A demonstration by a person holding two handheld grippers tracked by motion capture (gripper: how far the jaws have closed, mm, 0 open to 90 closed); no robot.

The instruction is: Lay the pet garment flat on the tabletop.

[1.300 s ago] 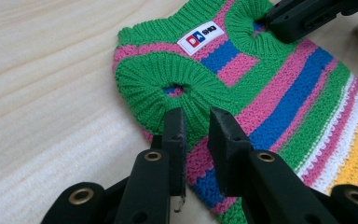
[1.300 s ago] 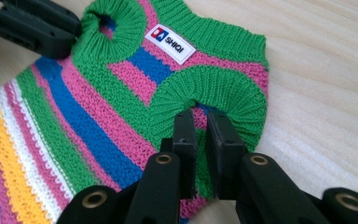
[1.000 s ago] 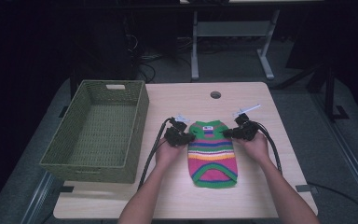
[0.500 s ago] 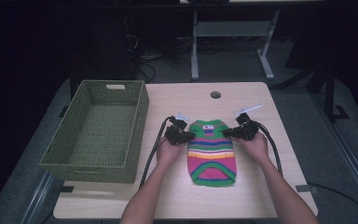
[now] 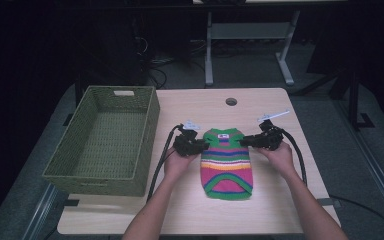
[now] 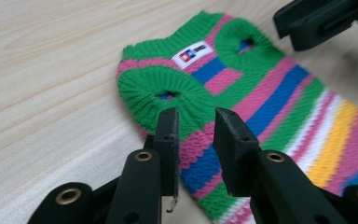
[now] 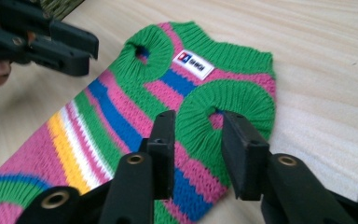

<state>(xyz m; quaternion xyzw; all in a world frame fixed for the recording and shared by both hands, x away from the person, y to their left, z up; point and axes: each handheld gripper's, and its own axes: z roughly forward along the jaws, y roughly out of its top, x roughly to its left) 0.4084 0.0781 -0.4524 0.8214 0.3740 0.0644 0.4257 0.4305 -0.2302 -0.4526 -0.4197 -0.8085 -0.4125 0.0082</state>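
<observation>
Big pale wooden table (image 5: 280,210) under everything, and off beyond the left tongs (image 5: 203,146), on their outer side, sits the green woven basket (image 5: 105,145), well apart from the action. Between the two tongs lies the little striped knitted sweater (image 5: 227,167), flat on the wood, its green collar end right at the tips and its hem trailing back between the person's forearms. The left tongs have just been opening, and now their jaws stand spread with a gap. In the left gripper view the left tongs (image 6: 196,135) hover over the sweater (image 6: 270,107) beside one green armhole, knit showing between the jaws, pads not pressing it. Same story opposite: the right tongs (image 5: 245,140) have just been opening too. In the right gripper view the right tongs (image 7: 196,140) are parted over the other armhole of the sweater (image 7: 121,112), nothing pinched. Smallest detail, the white label (image 6: 192,52) at the collar, lying ahead of the left tips, about midway between the two pairs.
</observation>
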